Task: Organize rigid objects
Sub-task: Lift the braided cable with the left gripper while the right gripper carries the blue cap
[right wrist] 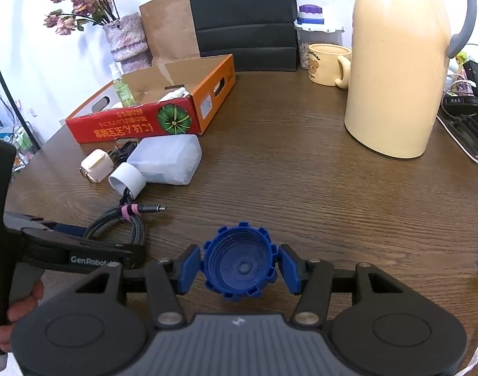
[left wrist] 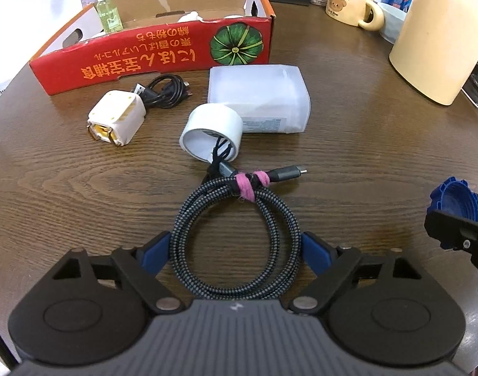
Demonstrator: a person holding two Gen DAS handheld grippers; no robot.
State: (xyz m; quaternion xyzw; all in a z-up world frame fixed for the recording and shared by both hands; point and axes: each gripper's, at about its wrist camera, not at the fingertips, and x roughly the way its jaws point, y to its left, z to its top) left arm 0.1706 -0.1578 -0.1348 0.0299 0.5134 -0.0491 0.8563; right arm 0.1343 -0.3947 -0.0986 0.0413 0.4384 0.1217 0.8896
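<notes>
My left gripper (left wrist: 235, 252) is open, its blue pads either side of a coiled braided cable (left wrist: 235, 235) with a pink tie, lying on the table. My right gripper (right wrist: 240, 268) has its pads (right wrist: 188, 266) at both sides of a blue ridged cap (right wrist: 240, 264); a small gap shows on the right, so whether it grips is unclear. A white tape roll (left wrist: 212, 131), a translucent white box (left wrist: 260, 97), a white plug adapter (left wrist: 116, 117) and a black cable (left wrist: 165, 91) lie in front of the red cardboard box (left wrist: 151, 59).
A tall cream kettle (right wrist: 395, 72) stands at the right, a cream bear mug (right wrist: 328, 64) behind it. The red box holds a green spray bottle (left wrist: 108, 12) and white items. A vase, paper bags and a chair back stand beyond the table's far edge.
</notes>
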